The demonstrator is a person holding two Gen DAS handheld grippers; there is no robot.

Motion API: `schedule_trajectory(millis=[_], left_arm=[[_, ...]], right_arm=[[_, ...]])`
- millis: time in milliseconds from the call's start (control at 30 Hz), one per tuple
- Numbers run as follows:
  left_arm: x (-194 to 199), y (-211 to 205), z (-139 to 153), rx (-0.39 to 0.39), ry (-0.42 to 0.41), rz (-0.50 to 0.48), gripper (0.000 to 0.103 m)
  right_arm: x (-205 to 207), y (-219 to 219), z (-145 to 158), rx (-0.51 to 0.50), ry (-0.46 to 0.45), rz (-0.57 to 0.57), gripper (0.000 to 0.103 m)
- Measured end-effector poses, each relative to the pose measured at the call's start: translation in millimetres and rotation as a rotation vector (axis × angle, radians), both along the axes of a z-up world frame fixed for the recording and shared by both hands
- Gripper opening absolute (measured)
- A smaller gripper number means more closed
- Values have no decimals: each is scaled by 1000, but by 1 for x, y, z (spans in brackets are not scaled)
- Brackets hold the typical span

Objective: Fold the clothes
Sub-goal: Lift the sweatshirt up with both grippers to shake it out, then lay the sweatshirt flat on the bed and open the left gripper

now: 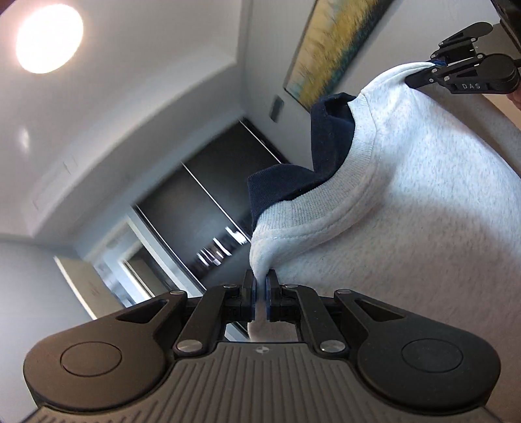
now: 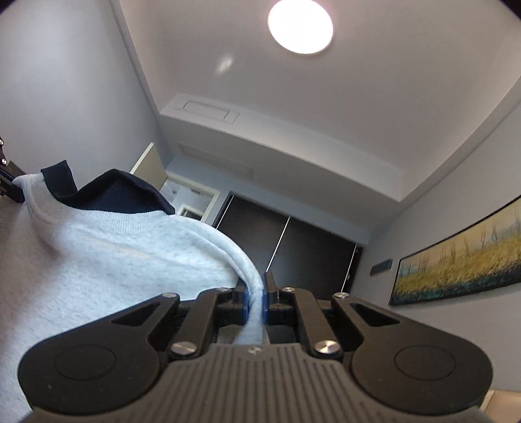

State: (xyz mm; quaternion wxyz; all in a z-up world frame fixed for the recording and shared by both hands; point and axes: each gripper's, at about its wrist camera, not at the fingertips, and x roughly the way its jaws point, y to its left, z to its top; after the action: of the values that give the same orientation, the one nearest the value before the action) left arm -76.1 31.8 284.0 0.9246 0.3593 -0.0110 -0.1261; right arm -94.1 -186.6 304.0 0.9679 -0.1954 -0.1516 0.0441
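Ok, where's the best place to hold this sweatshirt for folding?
At the shoulders, one each side of the collar, coming from the outer edges. The sweatshirt already hangs spread between the left gripper and right gripper, both clamped there.

Room interior seen from low down. A round ceiling light (image 2: 300, 26) glows on the white ceiling, with a rectangular vent panel (image 2: 210, 111) set in a dropped soffit. Pale grey walls; dark sliding doors (image 2: 286, 247); a framed landscape painting (image 2: 462, 253), yellow and teal.
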Motion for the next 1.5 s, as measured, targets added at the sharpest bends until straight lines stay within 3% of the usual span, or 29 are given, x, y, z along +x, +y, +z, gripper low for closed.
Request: schedule_trajectory(millis=[133,300,533,733,867,967,1033,1100,1167,1300,1433,1500], left_arm=[[74,-7,-53,42,104,17,4],[175,-21,-103,68,207,55,4],[324,-32,-179,128,364,93,4],[406,-41,-277,210,507,95,4],[443,-38,-329,217,593,104,5],[449,-32,-360,203,649,118,10],[459,-23,-365,181,670,131,11],[460,-12,-365,138,688,142,20],[441,-15,-369,95,713,152,33],[412,-1,-334,10,731,162,38],[387,28,-306,-116,777,191,46],[367,43,-299,-142,796,207,47]], right_arm=[[68,5,-49,-23,193,-24,9],[155,23,-97,-110,289,-87,9],[313,23,-157,-105,504,-136,9],[426,22,-240,-64,754,-182,9],[479,21,-313,-26,894,-193,10],[498,20,-354,-25,969,-206,10],[500,18,-375,-27,1014,-210,12],[501,12,-380,-17,1041,-195,19],[497,2,-369,-11,1050,-190,41],[490,-17,-346,21,1051,-169,41],[453,-36,-321,81,1046,-152,48],[430,-47,-309,92,1042,-154,48]])
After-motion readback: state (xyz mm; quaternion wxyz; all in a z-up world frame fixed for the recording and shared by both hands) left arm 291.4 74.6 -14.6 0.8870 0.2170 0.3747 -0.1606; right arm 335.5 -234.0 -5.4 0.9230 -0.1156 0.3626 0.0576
